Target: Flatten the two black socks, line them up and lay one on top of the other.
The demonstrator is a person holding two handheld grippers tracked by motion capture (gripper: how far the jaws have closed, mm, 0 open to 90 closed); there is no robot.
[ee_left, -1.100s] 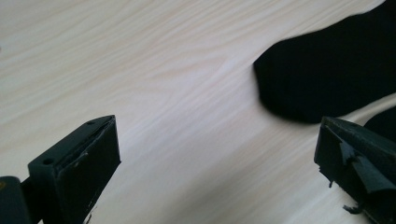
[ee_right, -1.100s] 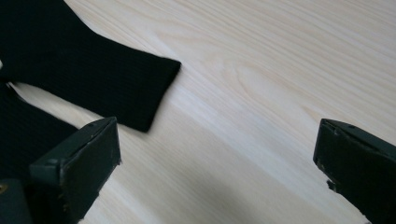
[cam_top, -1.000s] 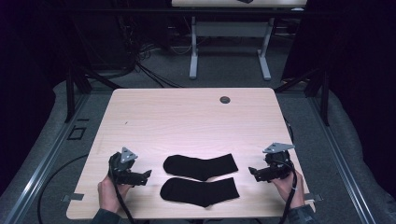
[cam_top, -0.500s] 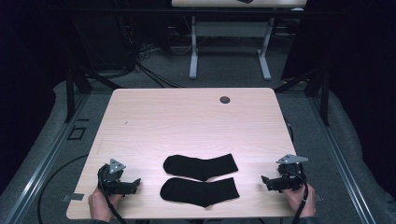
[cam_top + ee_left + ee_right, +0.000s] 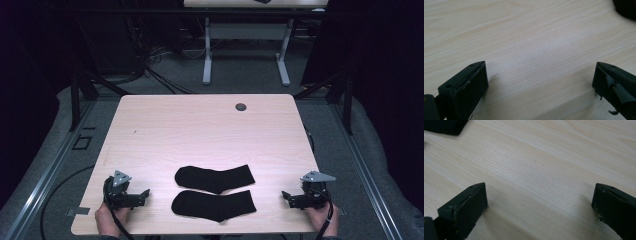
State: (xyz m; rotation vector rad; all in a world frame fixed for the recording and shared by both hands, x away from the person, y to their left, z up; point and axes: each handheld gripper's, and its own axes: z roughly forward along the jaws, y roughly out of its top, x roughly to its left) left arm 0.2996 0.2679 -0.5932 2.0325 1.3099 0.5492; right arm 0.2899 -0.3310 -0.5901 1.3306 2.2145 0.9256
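Observation:
Two black socks lie side by side near the table's front edge, the far sock (image 5: 215, 178) just behind the near sock (image 5: 214, 205). My left gripper (image 5: 145, 196) rests on the wood to the left of them, held by a hand, jaws wide apart with bare table between them (image 5: 540, 72). A corner of a sock (image 5: 626, 8) shows at the top right of the left gripper view. My right gripper (image 5: 286, 196) sits to the right of the socks, also open over bare wood (image 5: 540, 192). A sock's edge (image 5: 445, 126) shows at the top left of the right gripper view.
The light wooden table (image 5: 200, 130) has a round cable grommet (image 5: 241, 106) near its far edge. Beyond it stands another table's white frame (image 5: 245, 50) on a grey floor. Dark metal rails run along both sides of the table.
Both grippers have drawn back toward the table's front edge and slightly outward, away from the socks. The socks have not moved.

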